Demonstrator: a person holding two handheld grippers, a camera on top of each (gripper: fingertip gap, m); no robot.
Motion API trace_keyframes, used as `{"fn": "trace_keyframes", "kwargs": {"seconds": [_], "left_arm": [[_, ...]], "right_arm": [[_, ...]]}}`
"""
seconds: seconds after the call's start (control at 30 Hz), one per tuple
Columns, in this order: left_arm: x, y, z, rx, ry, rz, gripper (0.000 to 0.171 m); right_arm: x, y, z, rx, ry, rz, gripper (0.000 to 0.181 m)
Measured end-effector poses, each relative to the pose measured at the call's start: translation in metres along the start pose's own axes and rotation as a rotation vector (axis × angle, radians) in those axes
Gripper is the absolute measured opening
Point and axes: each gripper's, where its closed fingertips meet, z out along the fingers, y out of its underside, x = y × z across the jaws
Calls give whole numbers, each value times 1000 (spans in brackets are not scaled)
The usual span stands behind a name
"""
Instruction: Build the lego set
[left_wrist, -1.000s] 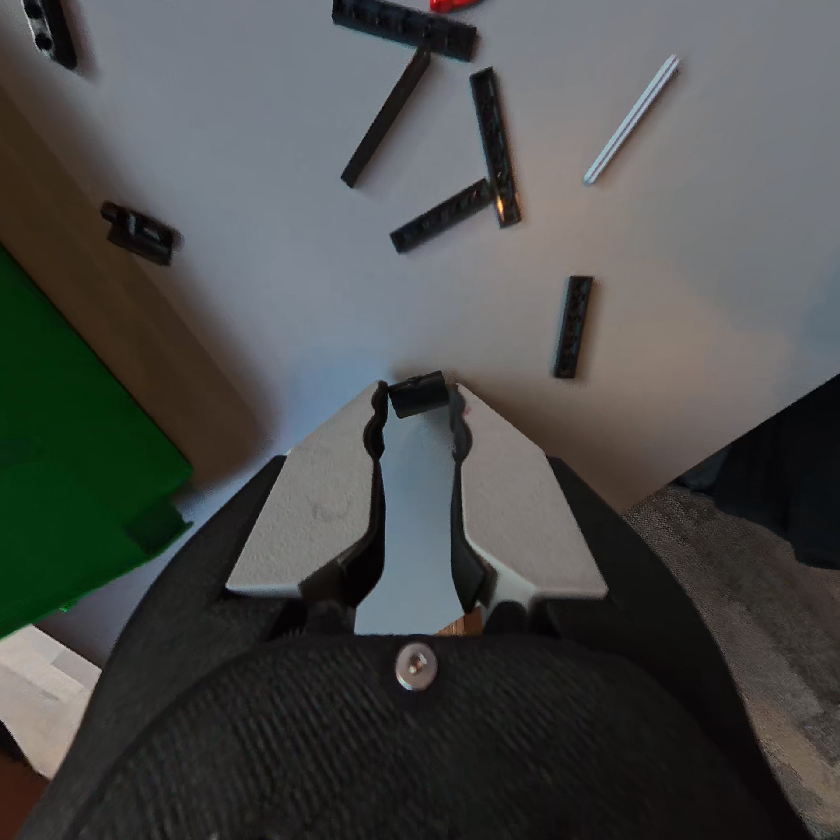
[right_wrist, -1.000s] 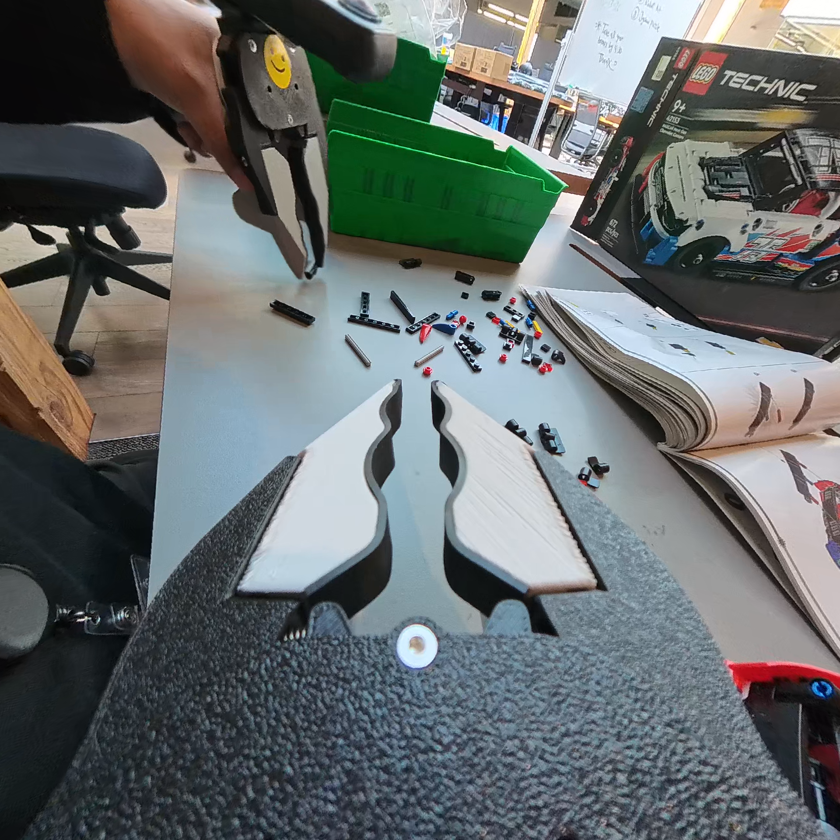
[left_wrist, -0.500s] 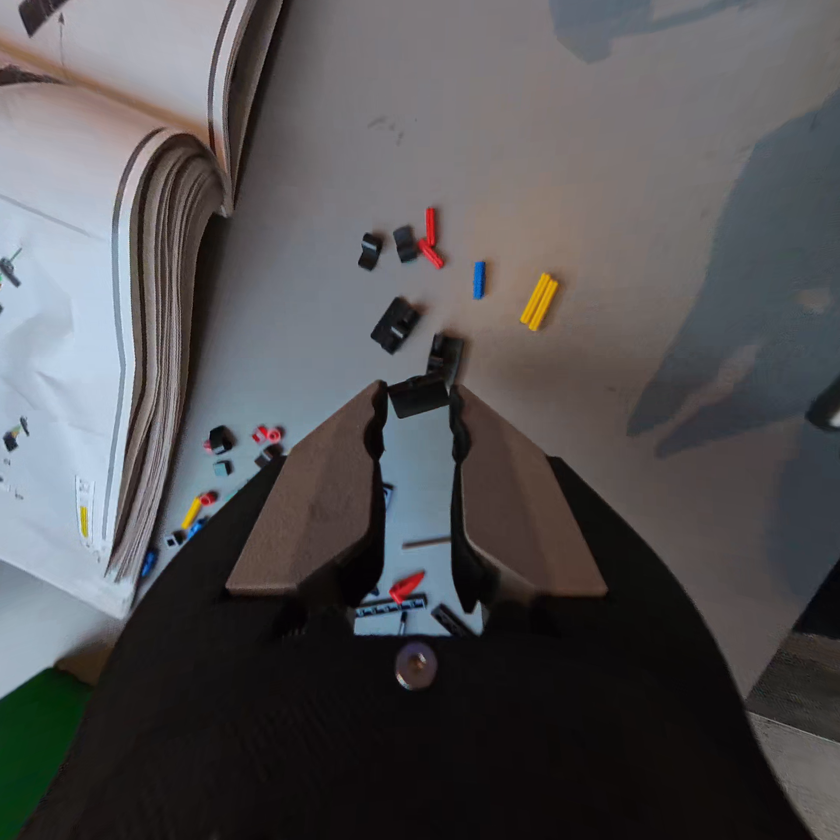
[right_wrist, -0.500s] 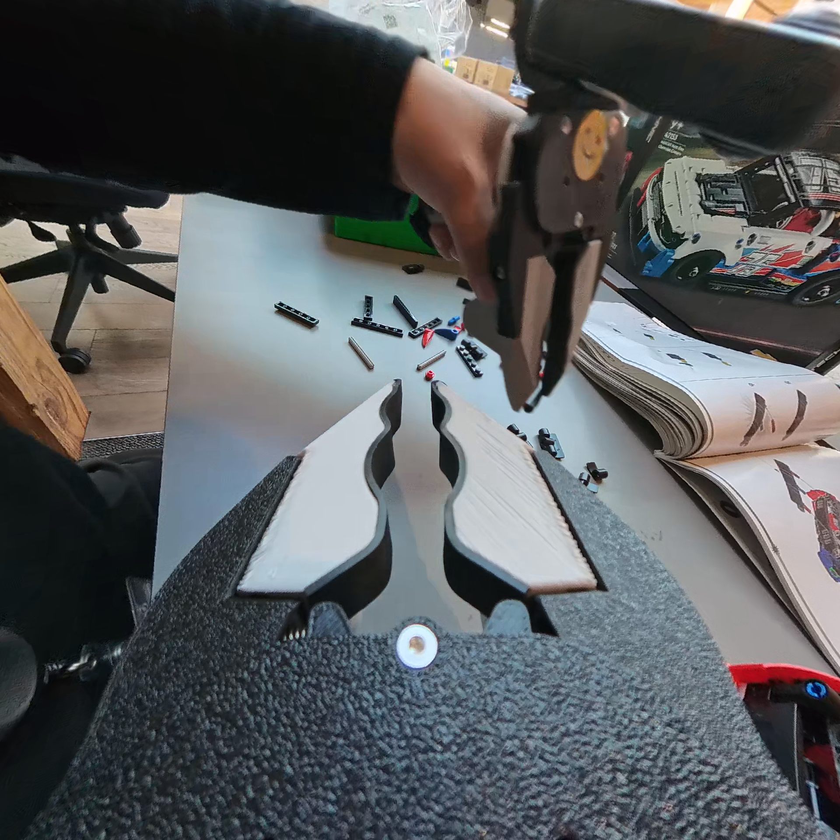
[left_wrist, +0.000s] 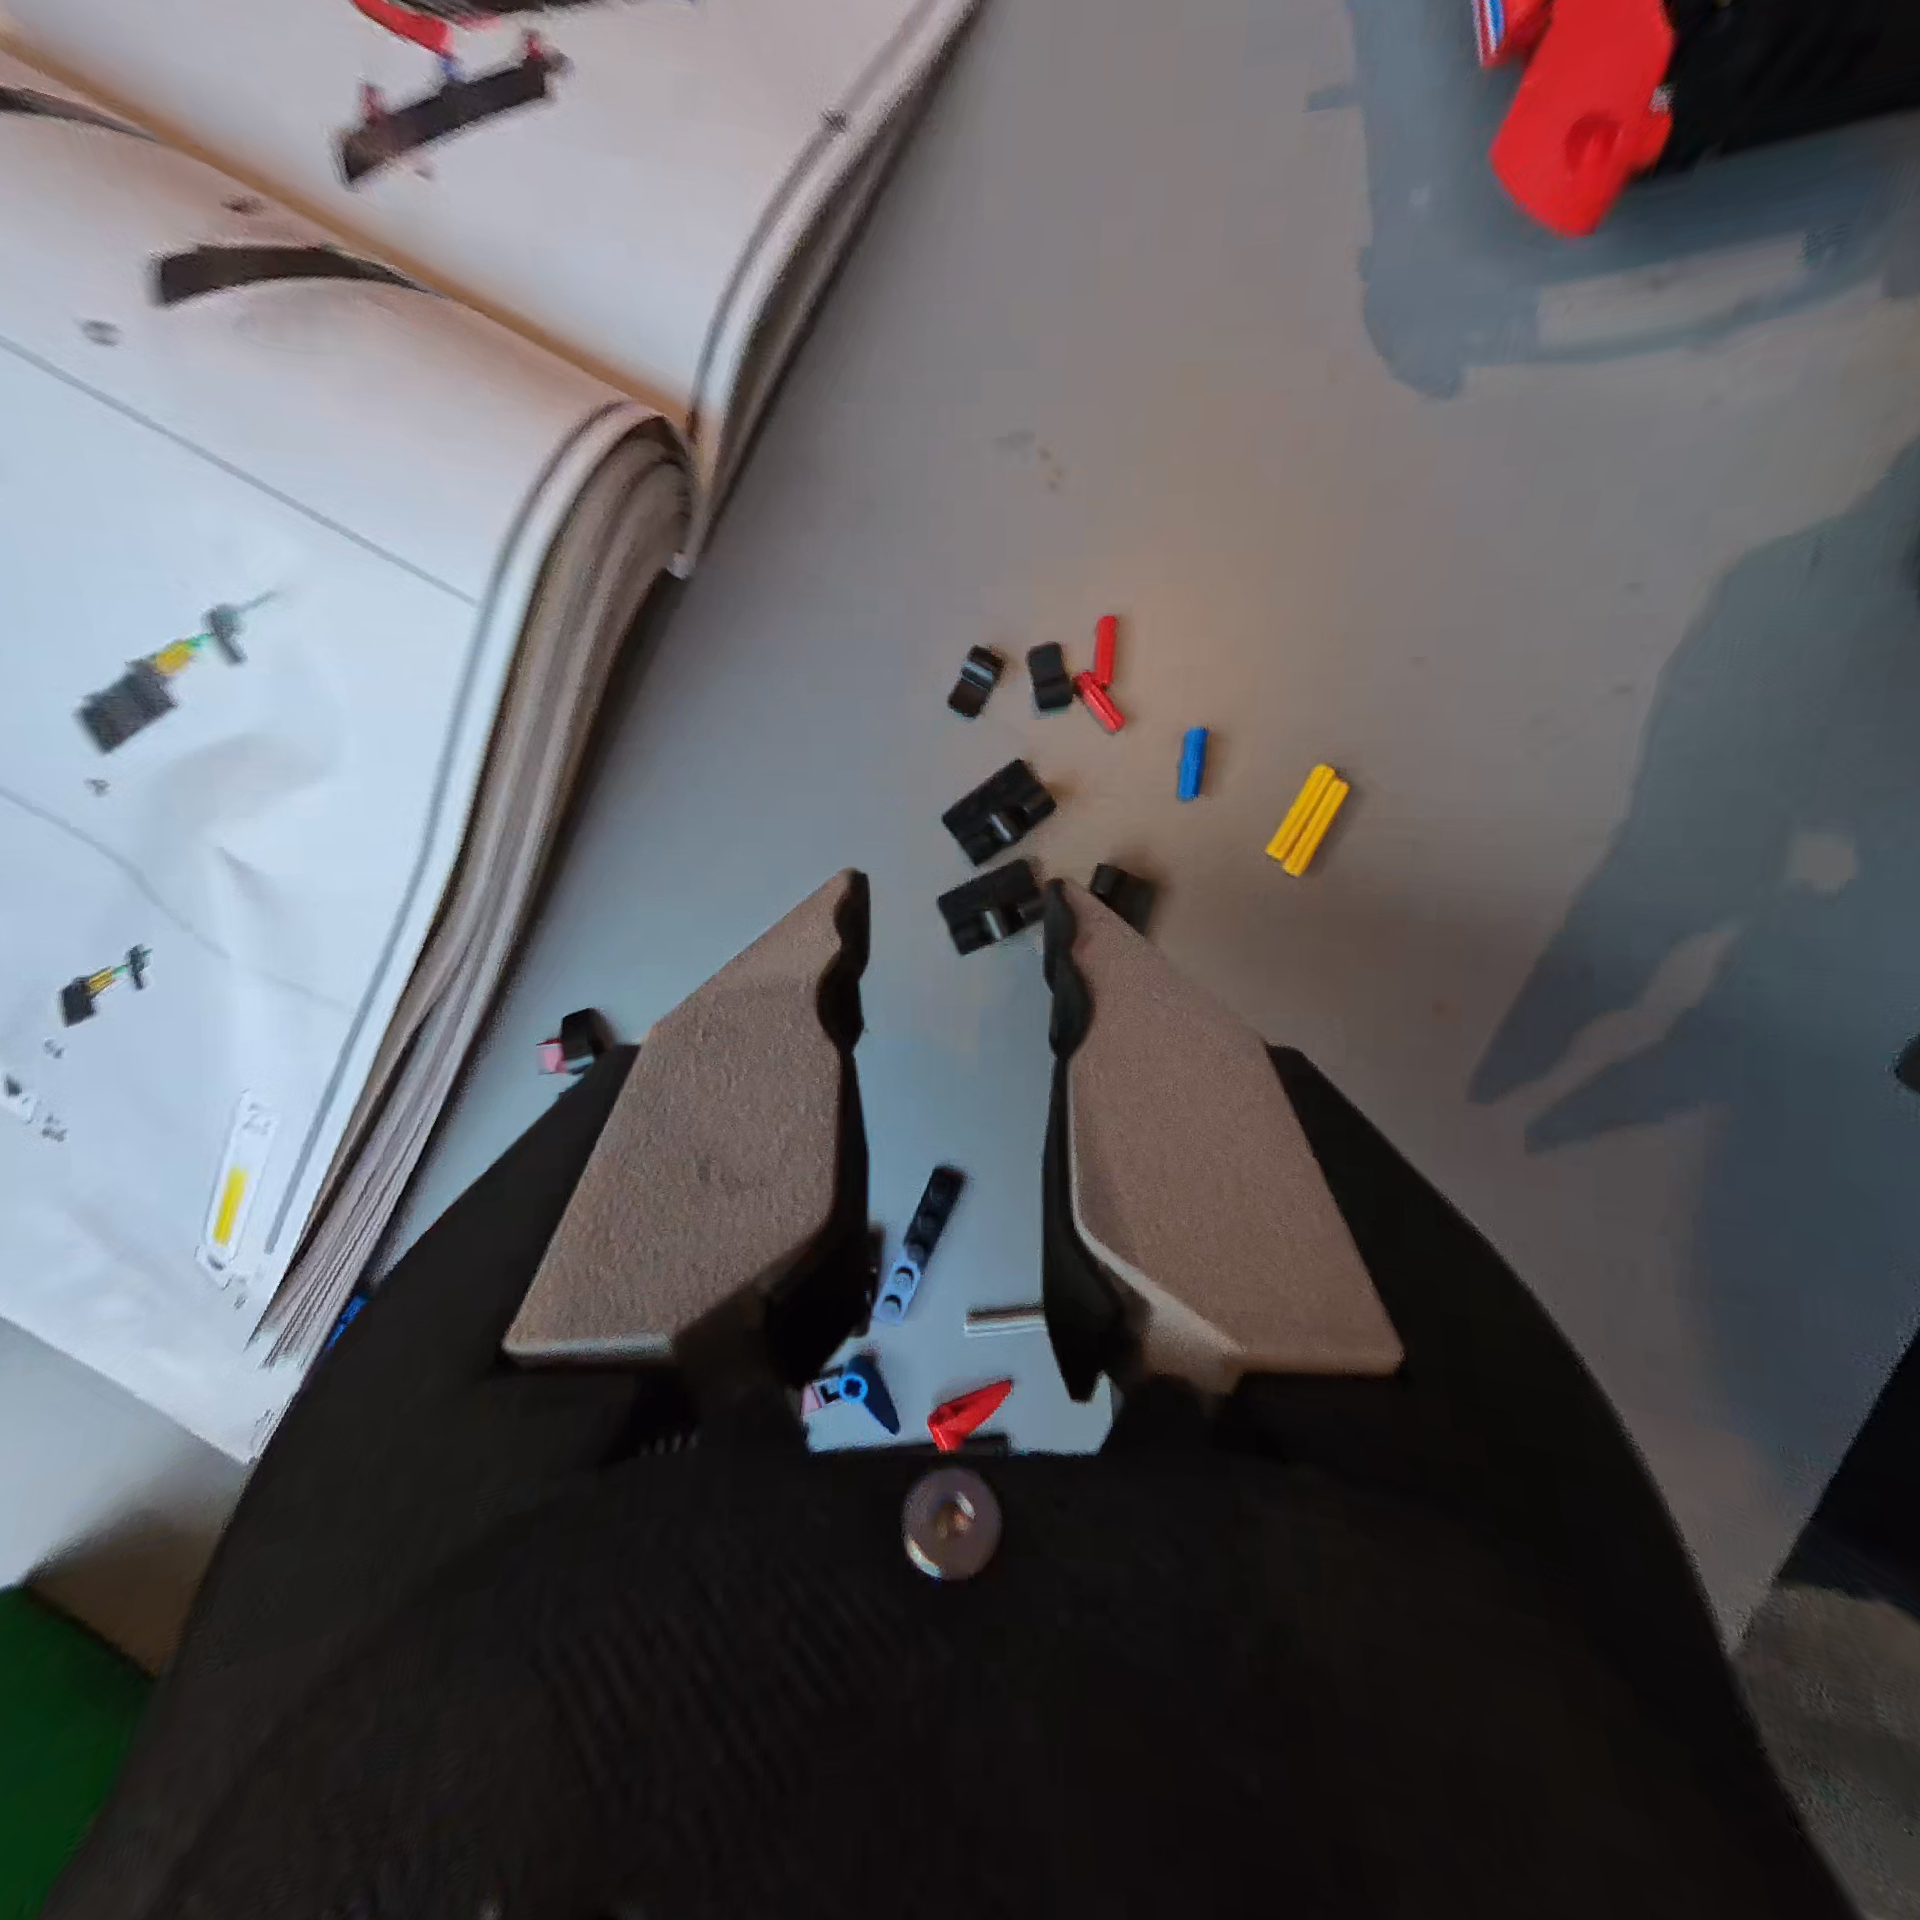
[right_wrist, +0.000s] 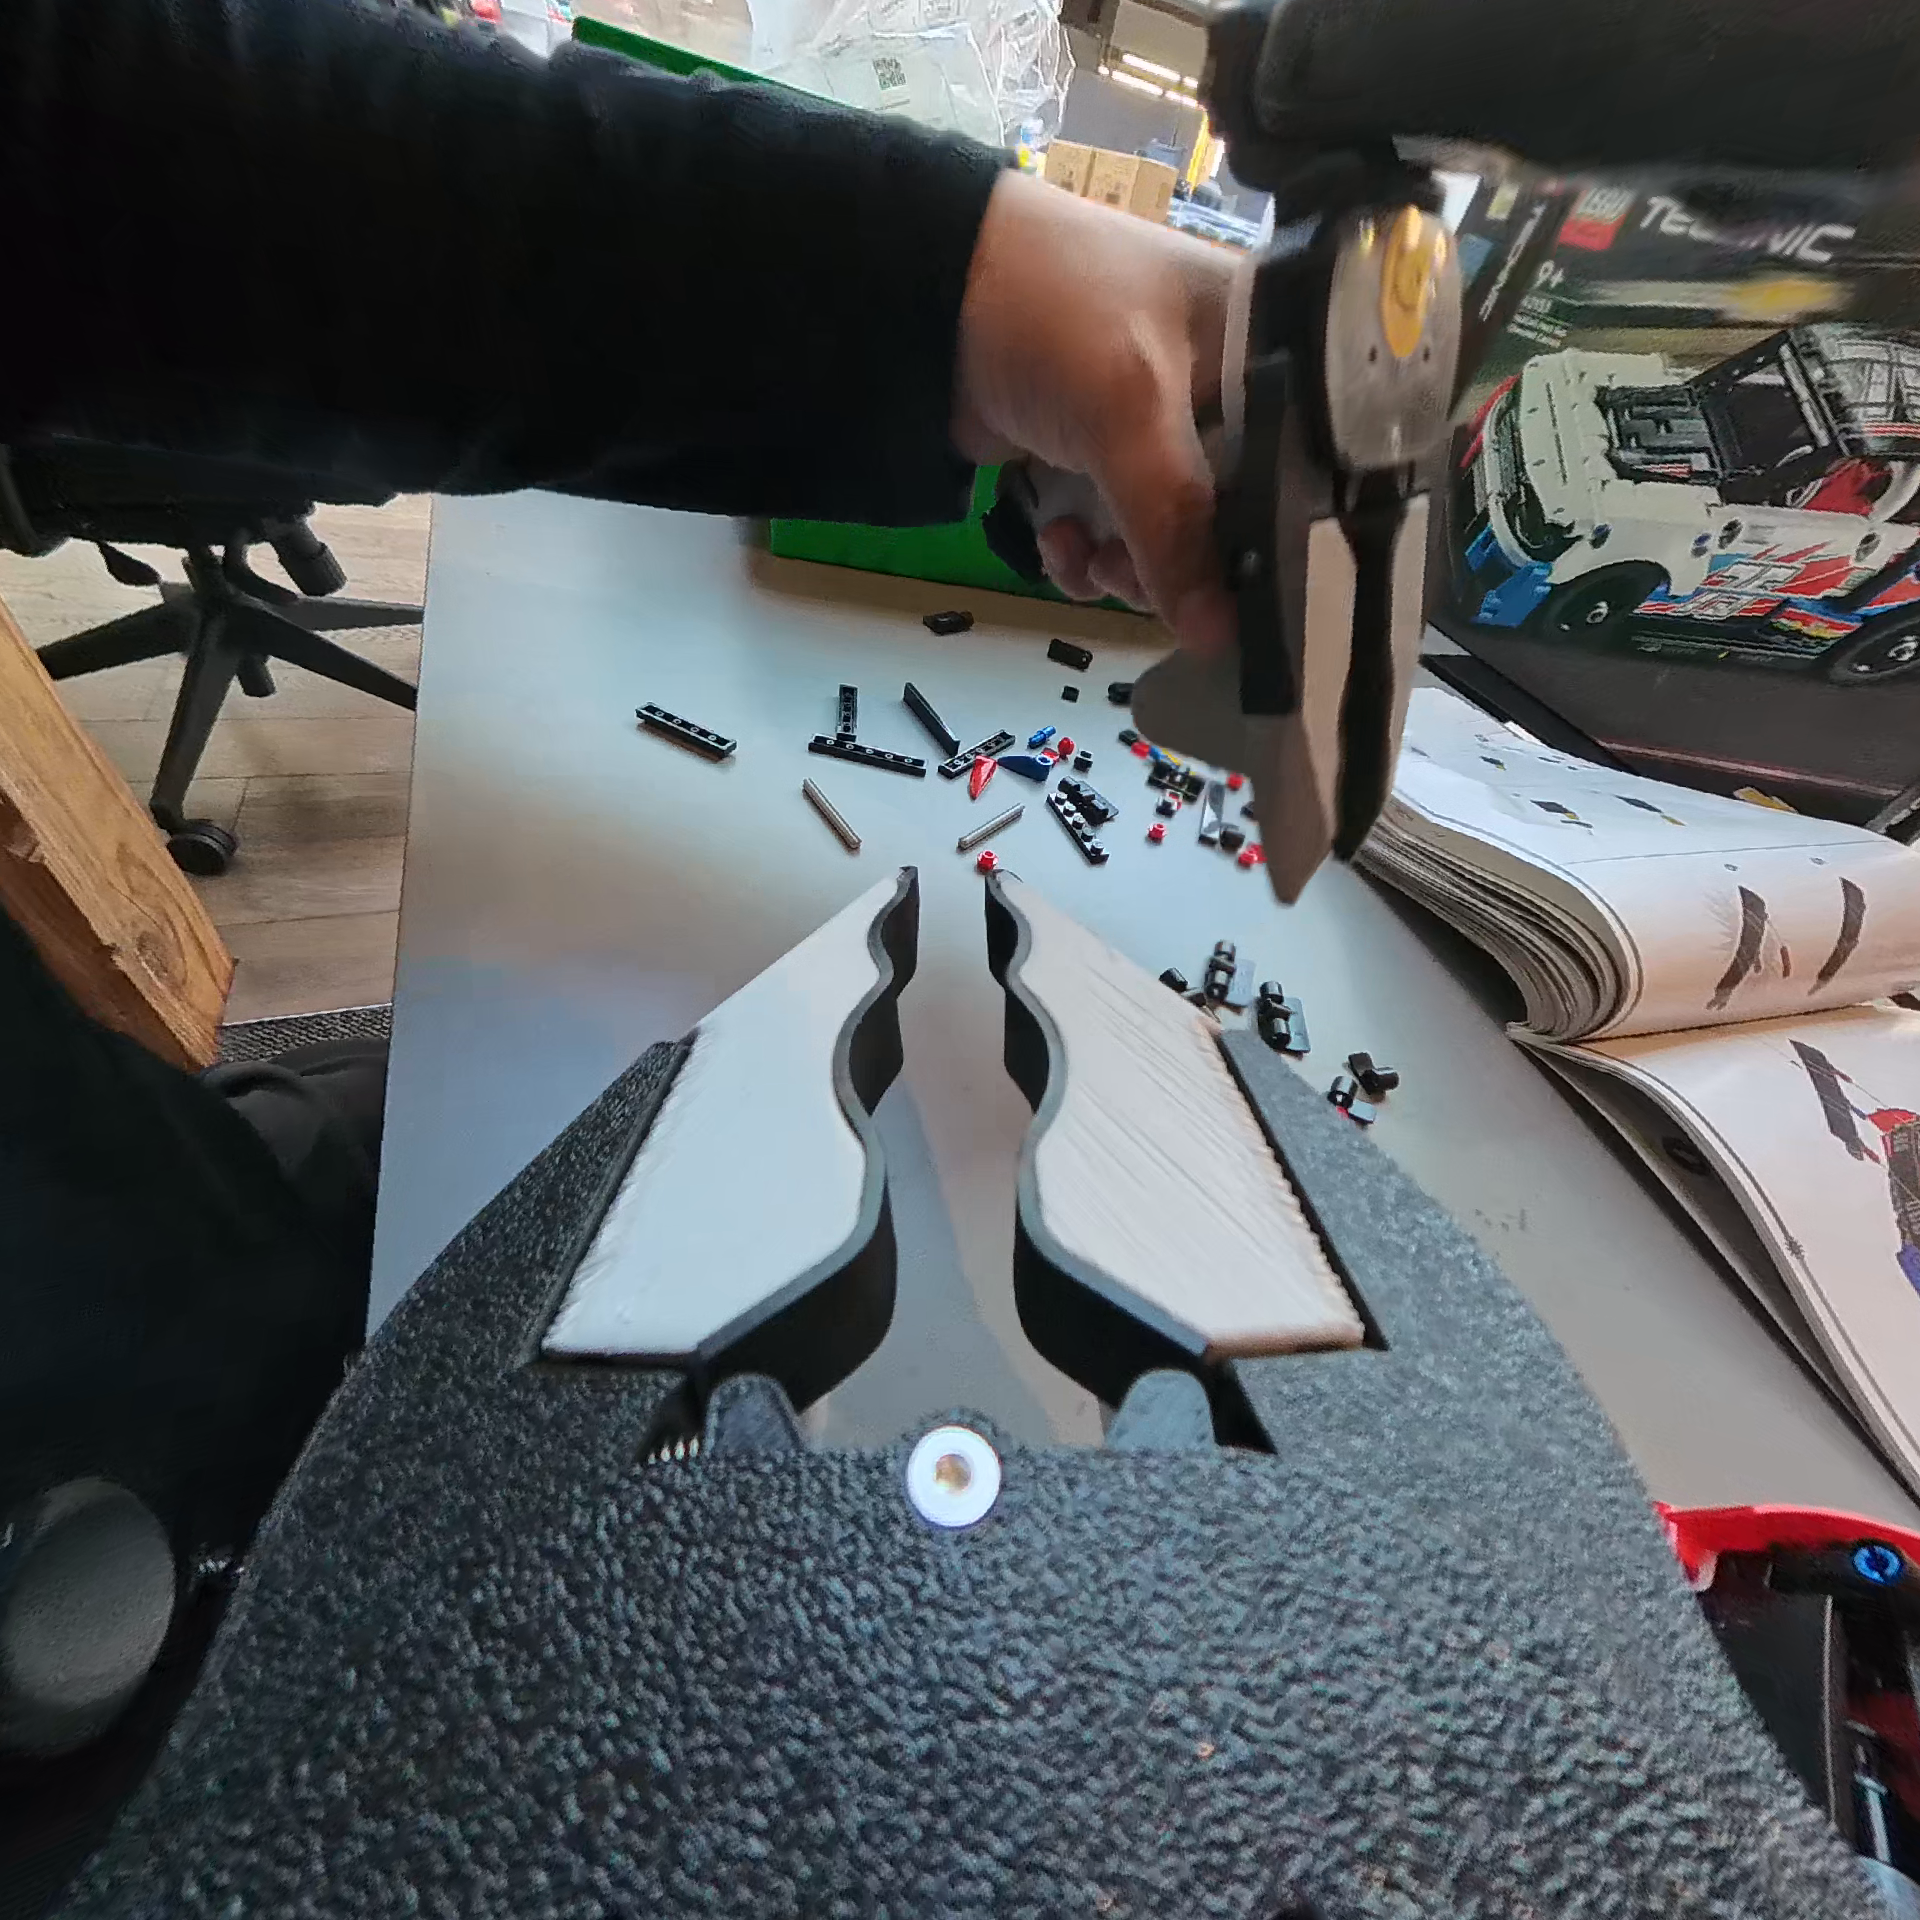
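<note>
My left gripper (left_wrist: 956, 888) is open and hovers over a scatter of small lego pieces on the grey table (left_wrist: 1195, 436). A small black piece (left_wrist: 987, 906) sits loose just past the fingertips, near the right one; no finger grips it. A similar black piece (left_wrist: 997, 812) lies just beyond. The left gripper (right_wrist: 1325, 852) also shows in the right wrist view, held by a hand above the pieces beside the booklet. My right gripper (right_wrist: 953, 883) is slightly open and empty, low over the table's near part.
An open instruction booklet (left_wrist: 312, 520) lies to the left, also seen on the right in the right wrist view (right_wrist: 1662, 935). Yellow pins (left_wrist: 1307, 819), a blue pin (left_wrist: 1192, 763) and red pins (left_wrist: 1101, 675) lie ahead. Black beams (right_wrist: 686, 727), the set's box (right_wrist: 1714, 468), a green bin (right_wrist: 873, 545) and a red model part (left_wrist: 1569, 135) are around.
My left gripper moved from the table's left side across to the pieces by the booklet, then opened and let go of the small black piece. The right gripper stayed still.
</note>
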Motion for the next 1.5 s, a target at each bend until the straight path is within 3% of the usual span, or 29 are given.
{"fn": "trace_keyframes", "kwargs": {"seconds": [0.13,0.33,0.57,0.73,1.07,1.3,1.5], "left_arm": [[-27,-17,-27,242,-77,-85,36],[-42,-10,-44,484,-77,-94,40],[-43,4,-38,556,-85,-67,32],[-31,7,-43,608,-3,-156,28],[-34,16,-38,551,-27,-198,34],[-42,20,-33,536,-44,-238,35],[-41,24,-28,498,-72,-214,32]], "right_arm": [[0,3,3,-21,-4,2,13],[1,9,11,-70,-10,-7,12],[10,20,24,-147,24,-18,12],[24,21,32,-154,80,-24,11],[39,24,45,-179,92,24,7],[58,18,34,-125,195,74,6],[71,49,6,-294,301,123,10]]}}
